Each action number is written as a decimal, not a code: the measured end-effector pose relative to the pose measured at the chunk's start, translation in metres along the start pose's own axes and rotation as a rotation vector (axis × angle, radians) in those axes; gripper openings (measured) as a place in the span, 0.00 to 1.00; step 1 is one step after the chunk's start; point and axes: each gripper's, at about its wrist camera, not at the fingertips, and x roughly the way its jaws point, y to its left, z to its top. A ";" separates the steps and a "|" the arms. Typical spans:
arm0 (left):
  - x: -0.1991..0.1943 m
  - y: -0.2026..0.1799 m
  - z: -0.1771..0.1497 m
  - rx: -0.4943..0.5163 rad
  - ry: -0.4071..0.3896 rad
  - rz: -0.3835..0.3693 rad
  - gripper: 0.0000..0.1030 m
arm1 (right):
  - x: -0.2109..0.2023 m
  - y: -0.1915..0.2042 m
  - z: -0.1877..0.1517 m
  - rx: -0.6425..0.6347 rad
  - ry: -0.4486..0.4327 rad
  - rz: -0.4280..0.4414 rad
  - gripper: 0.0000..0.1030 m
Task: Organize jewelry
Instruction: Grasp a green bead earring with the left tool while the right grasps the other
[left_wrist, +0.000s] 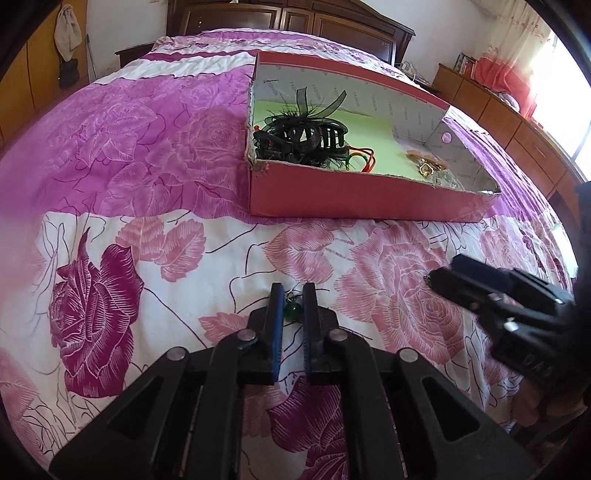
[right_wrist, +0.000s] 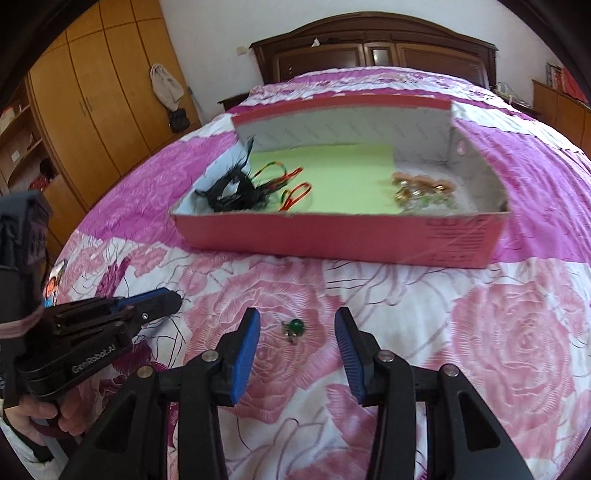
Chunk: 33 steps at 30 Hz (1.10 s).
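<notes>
Right gripper (right_wrist: 297, 313), jaws open, faces a green-bead wire earring (right_wrist: 294, 328) at twelve o'clock; closed left gripper (left_wrist: 293, 287) seemingly pinches the twin earring (left_wrist: 290, 311).

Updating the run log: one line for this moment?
left gripper shut on green earring | right gripper open, second earring ahead on bedspread

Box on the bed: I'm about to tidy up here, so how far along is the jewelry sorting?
Done: the box already holds black hair clips, cords and gold pieces. In hand: the left claw is shut on a green earring. Left: a second earring lies on the bedspread between the fingers of the open right claw; both must reach the box.
</notes>
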 end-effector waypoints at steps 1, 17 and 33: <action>0.000 0.000 0.000 -0.001 0.000 -0.001 0.01 | 0.004 0.001 0.000 -0.003 0.010 0.003 0.44; -0.005 0.000 0.003 -0.010 -0.017 0.004 0.01 | 0.009 0.008 -0.007 -0.037 0.033 0.066 0.15; -0.030 -0.021 0.013 -0.001 -0.086 -0.028 0.01 | -0.039 -0.012 -0.008 0.025 -0.064 0.093 0.15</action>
